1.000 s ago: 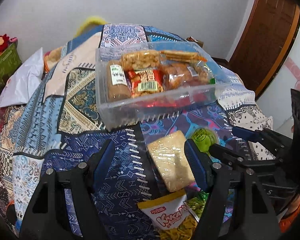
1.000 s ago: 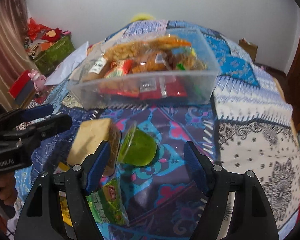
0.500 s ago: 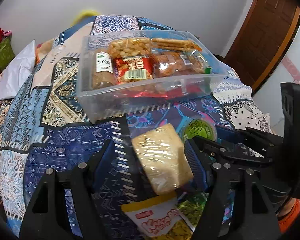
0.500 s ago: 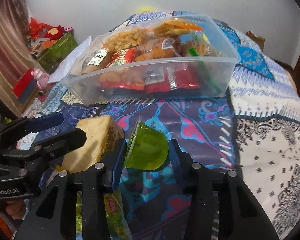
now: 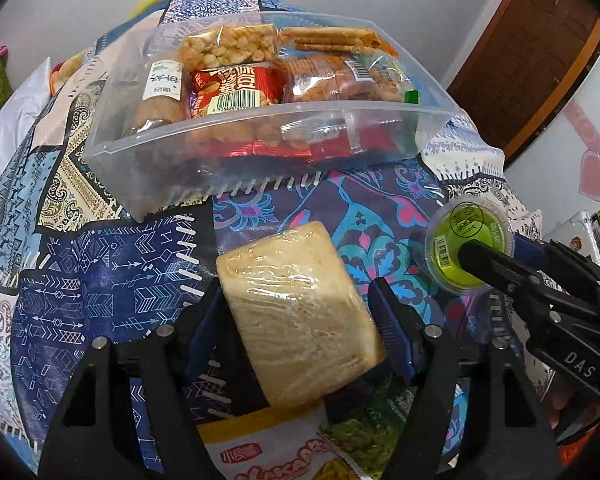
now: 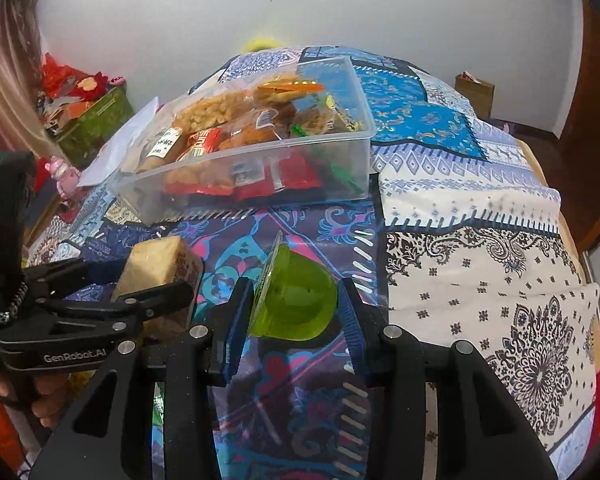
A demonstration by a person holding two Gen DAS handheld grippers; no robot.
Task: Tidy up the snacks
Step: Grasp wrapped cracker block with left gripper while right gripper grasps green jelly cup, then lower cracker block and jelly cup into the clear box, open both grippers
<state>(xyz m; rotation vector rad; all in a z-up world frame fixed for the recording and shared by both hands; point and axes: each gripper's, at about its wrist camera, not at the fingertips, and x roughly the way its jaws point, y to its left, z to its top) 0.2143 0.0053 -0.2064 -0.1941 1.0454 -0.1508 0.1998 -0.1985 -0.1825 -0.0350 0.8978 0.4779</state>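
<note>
Bedspread point(image 6: 480, 264) lies bare right of bin point(image 6: 340, 168).

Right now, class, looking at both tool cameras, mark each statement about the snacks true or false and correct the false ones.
1. The right tool grips a green jelly cup. True.
2. The jelly cup stands upright. False: it is tipped, lid facing sideways.
3. The wrapped cake slice sits between the left tool's fingers. True.
4. The clear box is empty. False: it holds many snack packets.
5. The box rests on a bare wooden table. False: it sits on a patterned cloth.
</note>
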